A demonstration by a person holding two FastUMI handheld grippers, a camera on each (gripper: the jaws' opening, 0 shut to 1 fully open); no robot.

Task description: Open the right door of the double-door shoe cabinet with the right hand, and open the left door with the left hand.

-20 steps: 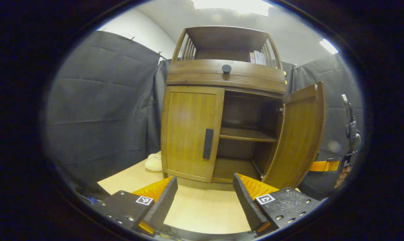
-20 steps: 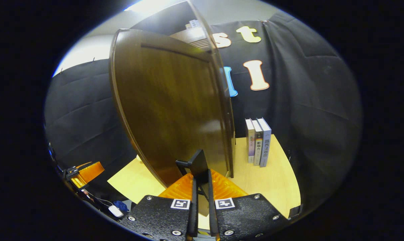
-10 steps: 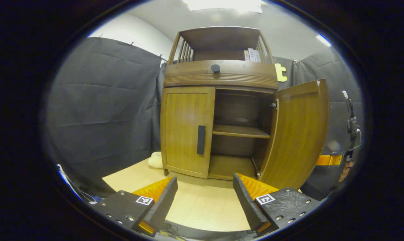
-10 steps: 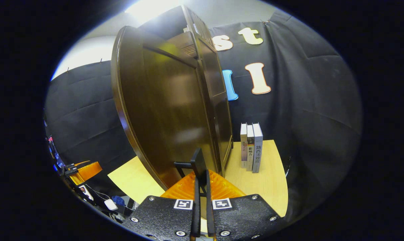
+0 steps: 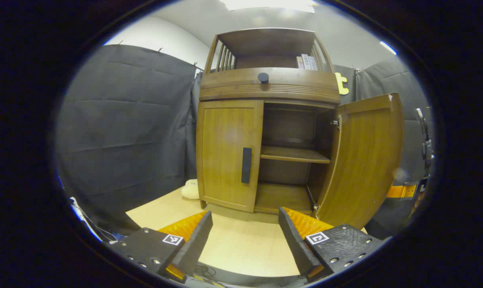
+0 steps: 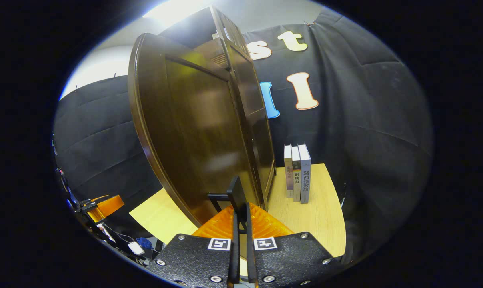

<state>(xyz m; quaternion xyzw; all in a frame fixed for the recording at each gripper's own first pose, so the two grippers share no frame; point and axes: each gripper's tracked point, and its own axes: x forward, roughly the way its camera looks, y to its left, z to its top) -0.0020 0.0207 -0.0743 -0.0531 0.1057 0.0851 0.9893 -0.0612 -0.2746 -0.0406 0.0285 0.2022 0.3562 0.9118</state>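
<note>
The shoe cabinet (image 5: 265, 120) stands on the counter (image 5: 241, 248) ahead of you. Its right door (image 5: 365, 160) is swung wide open, exposing the inner shelf (image 5: 293, 154); that half of the task appears complete. The left door (image 5: 229, 154) is shut, its handle (image 5: 246, 165) untouched, so that half remains.

Your right claw (image 6: 241, 212) is closed on the right door's handle (image 6: 235, 196), both fingers pressing it. Your left claw (image 5: 245, 236) is spread wide, holds nothing, and sits well apart from the left door.

Three books (image 6: 297, 174) stand upright on the counter beside the cabinet. A pale soft object (image 5: 190, 189) at the cabinet's left foot is partly hidden and cannot be identified.
</note>
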